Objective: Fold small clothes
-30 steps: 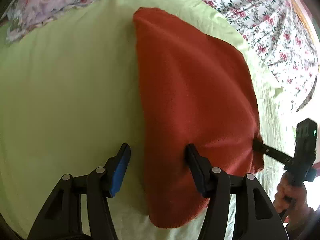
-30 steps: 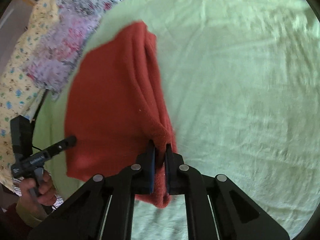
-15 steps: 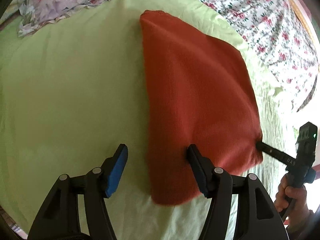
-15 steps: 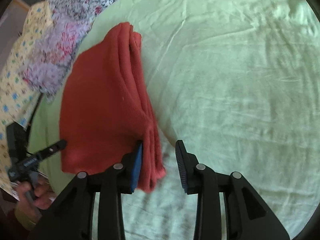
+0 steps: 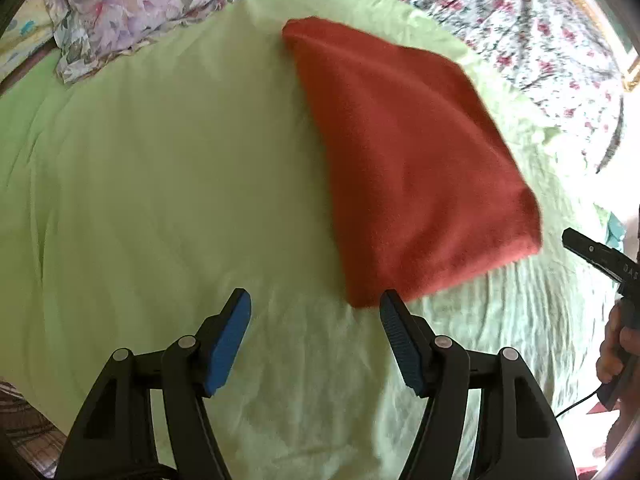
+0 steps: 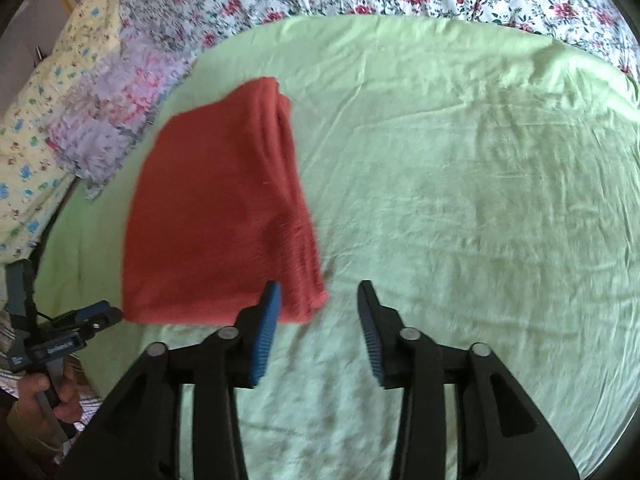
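- Left wrist view: the left claw (image 5: 316,312) stands apart and empty at the bottom; the folded red cloth (image 5: 408,160) has slid to centre right on the green bed sheet (image 5: 160,200).
- Right wrist view: the right claw (image 6: 318,300) is opening, having let go of the red cloth (image 6: 216,208) (now centre left), so this fold looks finished.

folded cloth (image 6: 216,208) on sheet (image 6: 460,200), pillows (image 6: 96,128) beyond its left

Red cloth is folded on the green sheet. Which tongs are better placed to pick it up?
Right, likely. The right tongs, opening and empty, sit at the red cloth's layered corner. The left tongs stand open mostly over bare green sheet.
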